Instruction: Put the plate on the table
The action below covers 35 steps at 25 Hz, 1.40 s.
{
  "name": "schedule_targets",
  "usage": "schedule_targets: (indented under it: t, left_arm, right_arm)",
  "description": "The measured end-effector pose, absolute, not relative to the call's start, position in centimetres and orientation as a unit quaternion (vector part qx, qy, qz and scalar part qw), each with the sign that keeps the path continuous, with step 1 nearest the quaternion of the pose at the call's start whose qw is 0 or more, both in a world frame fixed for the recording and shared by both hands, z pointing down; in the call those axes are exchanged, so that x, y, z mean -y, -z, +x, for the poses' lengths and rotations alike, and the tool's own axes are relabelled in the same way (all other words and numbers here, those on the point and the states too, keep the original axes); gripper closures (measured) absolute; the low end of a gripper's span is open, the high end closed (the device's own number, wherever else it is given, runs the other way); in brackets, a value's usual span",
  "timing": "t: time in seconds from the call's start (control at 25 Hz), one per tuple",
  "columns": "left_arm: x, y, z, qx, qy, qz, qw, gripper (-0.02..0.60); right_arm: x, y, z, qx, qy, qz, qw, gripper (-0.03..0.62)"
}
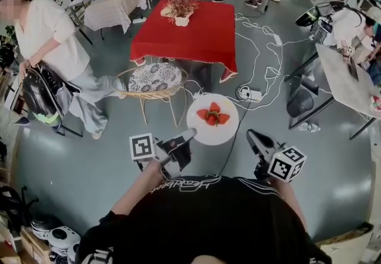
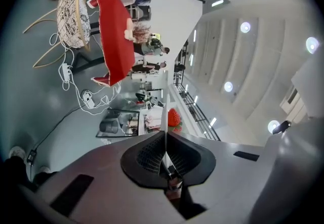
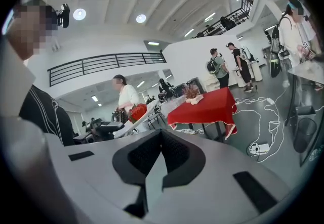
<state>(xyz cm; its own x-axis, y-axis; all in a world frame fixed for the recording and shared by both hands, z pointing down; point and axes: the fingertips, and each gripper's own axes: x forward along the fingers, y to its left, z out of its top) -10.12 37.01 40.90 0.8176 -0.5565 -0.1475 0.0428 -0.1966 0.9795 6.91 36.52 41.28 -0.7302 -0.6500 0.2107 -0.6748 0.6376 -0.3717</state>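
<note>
left gripper (image 1: 190, 133) has its jaws clamped on the plate's (image 1: 215, 136) near rim, so the plate sticks out past the tips with strawberries (image 1: 212, 115) on top. it looks stiff, slick and breakable, and probably tips easily held by one edge. right gripper (image 1: 251, 136) has its jaws pressed together on nothing. the red table (image 1: 190, 36) sits well beyond.

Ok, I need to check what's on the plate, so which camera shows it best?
The head view: it looks down on the whole white plate, with strawberries on it and its rim in the left gripper. The left gripper view shows the plate only edge-on between its shut jaws; the right gripper view shows a tilted sliver.
</note>
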Motion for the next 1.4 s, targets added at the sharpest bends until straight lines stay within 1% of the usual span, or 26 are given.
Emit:
schedule_targets:
  t: [0.12,0.28,0.64,0.8,1.04,1.4]
  left_arm:
    - [-37.1,-40.7,-10.4,0.169,0.243,0.733,0.612,0.565]
    - [-37.1,-41.0,-9.9,0.162,0.243,0.734,0.614,0.565]
    - [-34.5,-40.4,-9.8,0.164,0.263,0.723,0.617,0.565]
    - [-32.4,-40.2,-10.7,0.18,0.272,0.724,0.608,0.565]
    - [-27.9,-41.3,-11.4,0.209,0.282,0.708,0.613,0.565]
    - [-16.0,-42.1,-9.6,0.23,0.284,0.694,0.62,0.565]
  right_arm:
    - [-37.2,-40.7,6.3,0.906,-0.215,0.365,0.023,0.586]
    - [-37.5,-41.1,7.5,0.898,-0.243,0.367,0.0,0.586]
    - [-34.8,-40.5,8.4,0.898,-0.251,0.361,-0.013,0.586]
    - [-31.8,-40.6,7.6,0.905,-0.252,0.343,-0.009,0.586]
    - [-26.0,-41.3,6.2,0.91,-0.266,0.317,-0.003,0.586]
    - [-13.9,-42.5,8.9,0.904,-0.297,0.307,-0.002,0.586]
